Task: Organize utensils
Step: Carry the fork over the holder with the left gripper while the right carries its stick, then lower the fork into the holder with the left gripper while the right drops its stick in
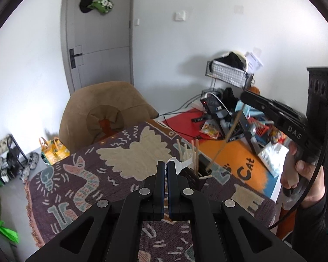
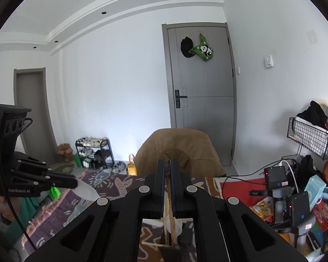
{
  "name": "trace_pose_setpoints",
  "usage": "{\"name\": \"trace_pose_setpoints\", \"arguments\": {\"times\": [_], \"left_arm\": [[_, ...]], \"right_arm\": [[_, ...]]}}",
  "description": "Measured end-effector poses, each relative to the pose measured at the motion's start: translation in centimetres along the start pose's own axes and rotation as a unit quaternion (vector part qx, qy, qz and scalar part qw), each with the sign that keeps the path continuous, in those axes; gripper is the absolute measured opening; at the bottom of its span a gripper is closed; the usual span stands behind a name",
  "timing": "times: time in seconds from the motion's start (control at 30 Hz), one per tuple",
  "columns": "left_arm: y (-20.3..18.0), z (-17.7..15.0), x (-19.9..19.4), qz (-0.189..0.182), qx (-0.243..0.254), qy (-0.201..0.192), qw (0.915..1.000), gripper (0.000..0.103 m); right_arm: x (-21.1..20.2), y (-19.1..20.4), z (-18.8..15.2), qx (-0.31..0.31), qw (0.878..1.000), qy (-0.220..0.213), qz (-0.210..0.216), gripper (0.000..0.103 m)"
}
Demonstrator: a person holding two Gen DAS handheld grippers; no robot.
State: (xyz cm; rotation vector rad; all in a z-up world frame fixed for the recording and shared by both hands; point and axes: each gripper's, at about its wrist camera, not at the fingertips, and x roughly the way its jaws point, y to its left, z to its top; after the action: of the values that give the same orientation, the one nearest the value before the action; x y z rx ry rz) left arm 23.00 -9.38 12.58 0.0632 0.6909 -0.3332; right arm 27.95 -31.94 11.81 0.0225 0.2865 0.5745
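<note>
1. Two grippers over a table with a patterned cloth; brown padded chair behind it, grey door beyond, floor clutter and a wire basket to the right.
2. Black utensil holder near the cloth's far right edge, with several wooden chopsticks upright in it.
3. Left gripper: jaws shut on a white plastic spoon, tip just left of the holder, partly hiding it.
4. Right gripper: jaws clamped on one chopstick, which slants down to the holder's opening.
5. Right hand wraps the handle, dark sleeve showing, gripper angled down-left.
</note>
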Motion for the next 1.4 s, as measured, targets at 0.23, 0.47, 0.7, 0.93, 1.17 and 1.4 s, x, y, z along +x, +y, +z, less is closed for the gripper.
{"name": "trace_pose_setpoints", "arguments": {"times": [0.23, 0.47, 0.7, 0.93, 1.17, 1.4], "left_arm": [[-1.8, 1.0, 1.5, 0.008, 0.033, 0.033, 0.9989, 0.001], [-2.9, 1.6, 3.3, 0.014, 0.054, 0.072, 0.9959, 0.001], [-3.9, 2.6, 4.2, 0.02, 0.076, 0.094, 0.9925, 0.001], [-5.0, 3.3, 5.4, 0.016, 0.103, 0.119, 0.9874, 0.001], [-6.4, 3.4, 7.5, 0.02, 0.122, 0.149, 0.9811, 0.001], [-7.5, 3.3, 9.9, 0.022, 0.132, 0.166, 0.9771, 0.001]], "right_arm": [[3.6, -0.6, -3.1, 0.003, 0.998, 0.062, 0.014, 0.006], [6.5, -1.6, -6.5, 0.03, 0.993, 0.11, 0.033, 0.006], [4.2, -4.2, -7.0, 0.087, 0.992, 0.086, 0.015, 0.067], [-0.8, -7.0, -9.0, 0.147, 0.988, 0.042, -0.006, 0.067], [-2.6, -8.1, -12.9, 0.202, 0.978, 0.041, -0.018, 0.07], [-2.9, -8.7, -16.7, 0.242, 0.968, 0.058, -0.023, 0.07]]}}
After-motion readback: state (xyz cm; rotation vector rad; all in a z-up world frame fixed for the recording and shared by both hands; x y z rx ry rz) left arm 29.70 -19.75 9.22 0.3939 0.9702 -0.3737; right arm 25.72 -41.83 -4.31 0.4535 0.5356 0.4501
